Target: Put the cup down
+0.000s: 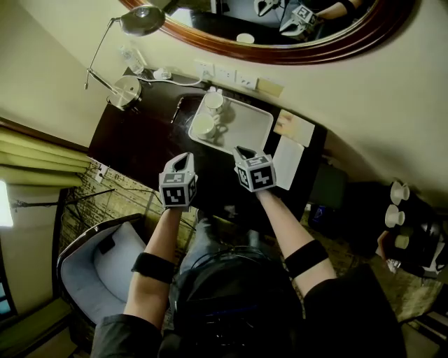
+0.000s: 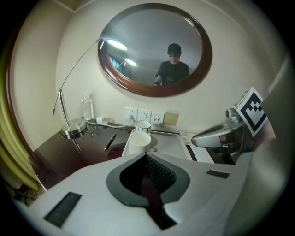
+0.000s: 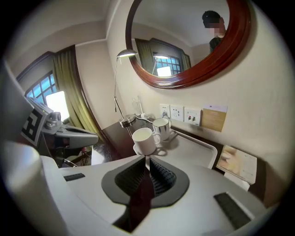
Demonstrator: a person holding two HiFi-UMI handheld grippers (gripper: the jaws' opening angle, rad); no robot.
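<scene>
A white cup (image 1: 204,126) stands on a saucer at the left end of the white tray (image 1: 248,127) on the dark desk. A second cup (image 1: 213,102) with a dark rim stands just behind it. In the left gripper view the cup (image 2: 138,143) and the rimmed cup (image 2: 143,126) lie straight ahead. My left gripper (image 1: 183,159) (image 2: 146,156) is shut and empty, held short of the tray. My right gripper (image 1: 241,151) (image 3: 147,159) also has its jaws together with nothing between them, a little back from the cup (image 3: 144,140).
A desk lamp (image 1: 140,19) with a round base (image 1: 124,91) stands at the desk's left, near a pen (image 1: 177,110) and a bottle (image 1: 129,59). Wall sockets (image 1: 225,73) sit behind the tray. Papers (image 1: 287,162) lie to its right. An armchair (image 1: 105,266) is below the desk edge.
</scene>
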